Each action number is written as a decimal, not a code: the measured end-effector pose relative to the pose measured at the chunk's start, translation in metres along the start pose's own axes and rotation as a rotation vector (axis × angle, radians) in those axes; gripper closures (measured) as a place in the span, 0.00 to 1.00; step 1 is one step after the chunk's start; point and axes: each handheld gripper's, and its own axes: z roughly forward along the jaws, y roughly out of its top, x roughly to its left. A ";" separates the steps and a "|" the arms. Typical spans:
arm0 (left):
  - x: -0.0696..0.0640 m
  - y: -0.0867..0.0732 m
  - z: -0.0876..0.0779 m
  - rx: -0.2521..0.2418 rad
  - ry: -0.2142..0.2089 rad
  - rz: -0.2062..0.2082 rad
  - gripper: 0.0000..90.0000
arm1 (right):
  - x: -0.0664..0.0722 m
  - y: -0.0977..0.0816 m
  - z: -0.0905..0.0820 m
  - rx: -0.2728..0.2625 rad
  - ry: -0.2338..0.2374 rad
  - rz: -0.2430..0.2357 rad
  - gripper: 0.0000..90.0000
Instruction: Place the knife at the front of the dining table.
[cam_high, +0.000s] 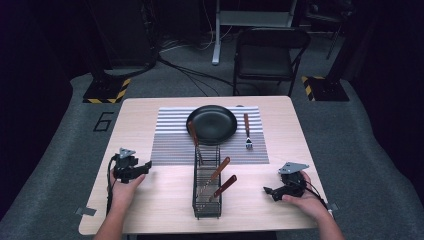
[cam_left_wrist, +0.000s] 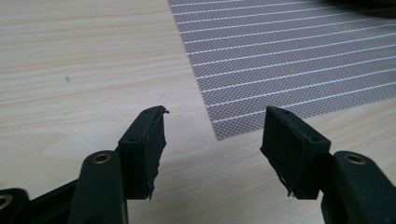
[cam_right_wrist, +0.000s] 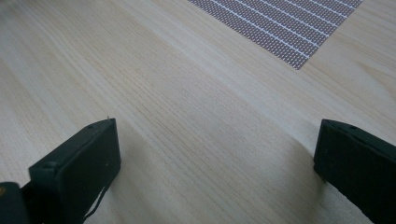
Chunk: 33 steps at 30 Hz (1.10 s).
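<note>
Near the desk's (cam_high: 150, 200) front corners, the left claw (cam_high: 146, 165) and right claw (cam_high: 268, 190) rest gaping and empty. Cutlery sits in the central wire basket (cam_high: 206, 202), untouched; a first pick likely follows.

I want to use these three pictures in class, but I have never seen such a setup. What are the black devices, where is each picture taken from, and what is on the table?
A person sits at a wooden table, holding a two-jaw tool in each hand: the left gripper and the right gripper. One camera looks down from above; the others ride on the grippers, looking along their jaws. Both are open, holding nothing. On a striped placemat lie a black plate and a fork. A wire basket holds wooden-handled cutlery.
</note>
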 end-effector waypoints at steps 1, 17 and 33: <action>-0.002 0.001 -0.001 0.000 -0.005 0.009 0.45 | 0.000 0.000 0.000 0.000 0.000 0.000 0.00; -0.032 0.007 -0.008 0.017 -0.087 0.047 0.55 | 0.000 0.000 0.000 0.000 0.000 0.000 0.00; -0.060 0.025 -0.018 0.009 -0.144 0.092 0.61 | 0.000 0.000 0.000 0.000 0.000 0.000 0.00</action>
